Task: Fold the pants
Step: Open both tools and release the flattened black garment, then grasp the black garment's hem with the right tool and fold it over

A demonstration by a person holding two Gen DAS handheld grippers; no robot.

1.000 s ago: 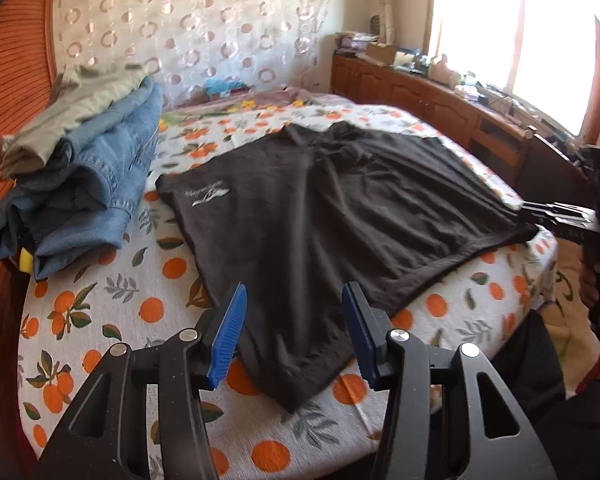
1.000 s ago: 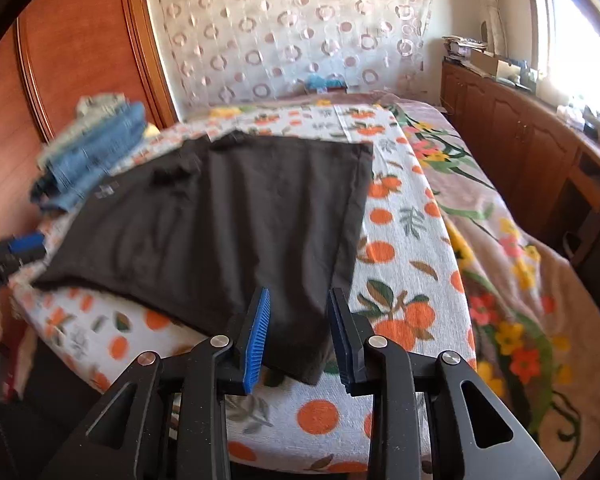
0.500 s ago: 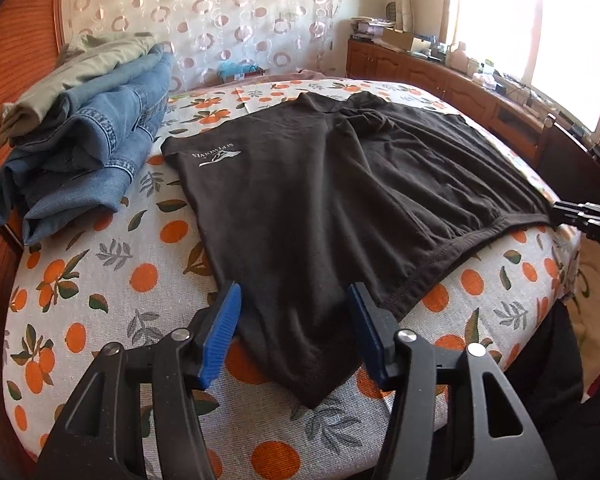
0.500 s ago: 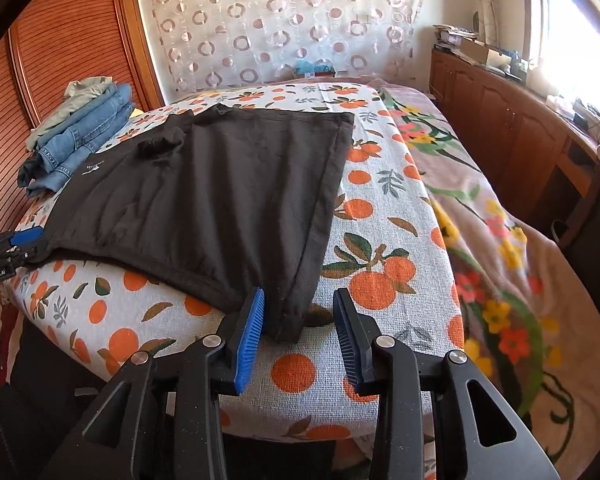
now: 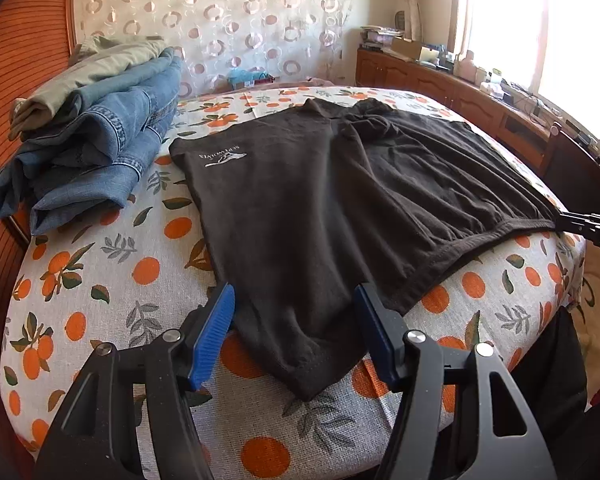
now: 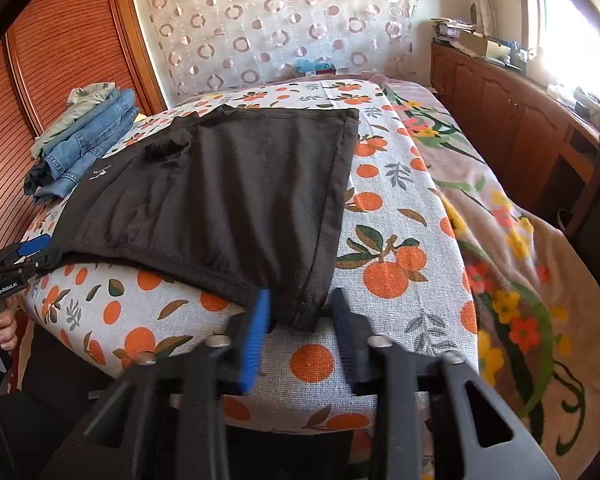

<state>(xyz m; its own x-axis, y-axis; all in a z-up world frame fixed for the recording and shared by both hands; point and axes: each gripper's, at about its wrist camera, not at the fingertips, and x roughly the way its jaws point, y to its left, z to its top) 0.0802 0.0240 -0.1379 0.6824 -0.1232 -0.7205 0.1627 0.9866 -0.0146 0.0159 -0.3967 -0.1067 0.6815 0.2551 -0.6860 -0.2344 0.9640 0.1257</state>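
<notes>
The dark brown shorts (image 5: pixel 340 208) lay spread flat on the orange-print bedsheet (image 5: pixel 112 280), waistband along the near edge of the bed. The left gripper (image 5: pixel 296 312) stood wide, jaws opening, one waistband corner between the pads and not pressed. The right gripper (image 6: pixel 300 312) was closing around the other corner, pads not yet pressing. Folded blue jeans (image 5: pixel 96 160) sat stacked just beside the shorts
</notes>
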